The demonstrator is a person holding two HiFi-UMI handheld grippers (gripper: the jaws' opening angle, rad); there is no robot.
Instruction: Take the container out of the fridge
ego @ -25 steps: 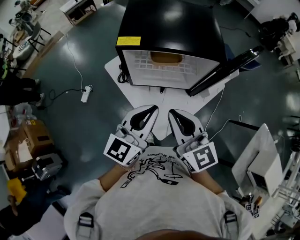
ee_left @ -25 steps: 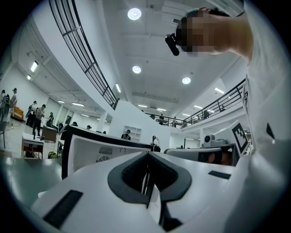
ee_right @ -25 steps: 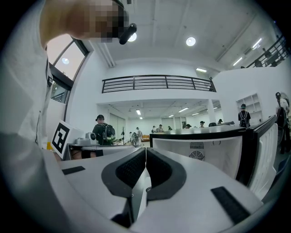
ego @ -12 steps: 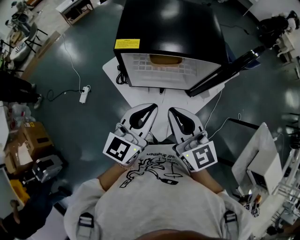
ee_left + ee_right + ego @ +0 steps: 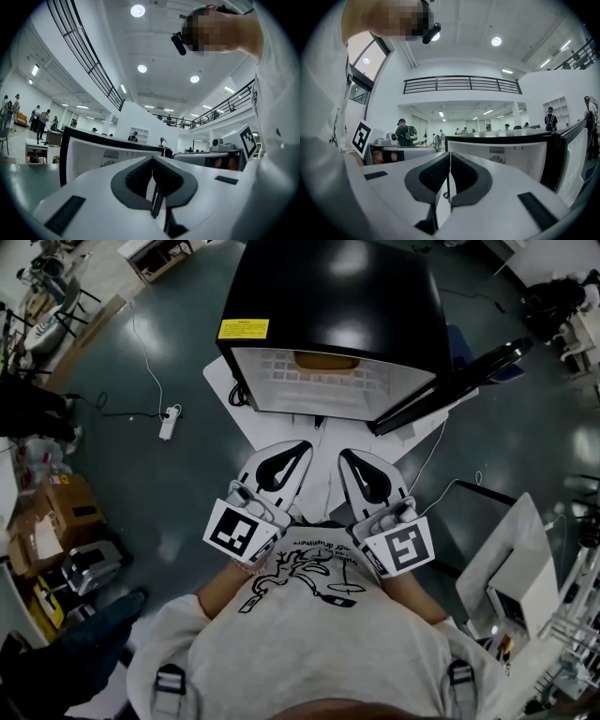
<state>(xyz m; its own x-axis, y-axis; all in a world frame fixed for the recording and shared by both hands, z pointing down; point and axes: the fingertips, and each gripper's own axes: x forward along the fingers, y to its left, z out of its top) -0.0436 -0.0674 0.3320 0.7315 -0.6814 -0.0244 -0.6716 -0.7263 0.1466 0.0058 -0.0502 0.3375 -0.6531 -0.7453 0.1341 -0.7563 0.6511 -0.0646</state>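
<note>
Orange container (image 5: 327, 360) in fridge (image 5: 328, 296) lies well beyond left tongs (image 5: 300, 450) and right tongs (image 5: 346, 457).

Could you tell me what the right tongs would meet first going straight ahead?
Most likely the open fridge: the shut right tongs aim into its white interior, with nothing visibly between. Depth is unclear.

**Glossy Floor Under a Bright White Hall**

A white table (image 5: 267, 432) stands on a dark teal floor (image 5: 178, 352) that mirrors the lights. Left of the table a white power strip (image 5: 170, 426) lies with its cable. Further left sits a cardboard box (image 5: 67, 507). Right of the table stands a white desk (image 5: 511, 554). High above the table, round ceiling lights (image 5: 138, 10) shine, and a dark balcony railing (image 5: 461, 83) runs along white walls.
</note>
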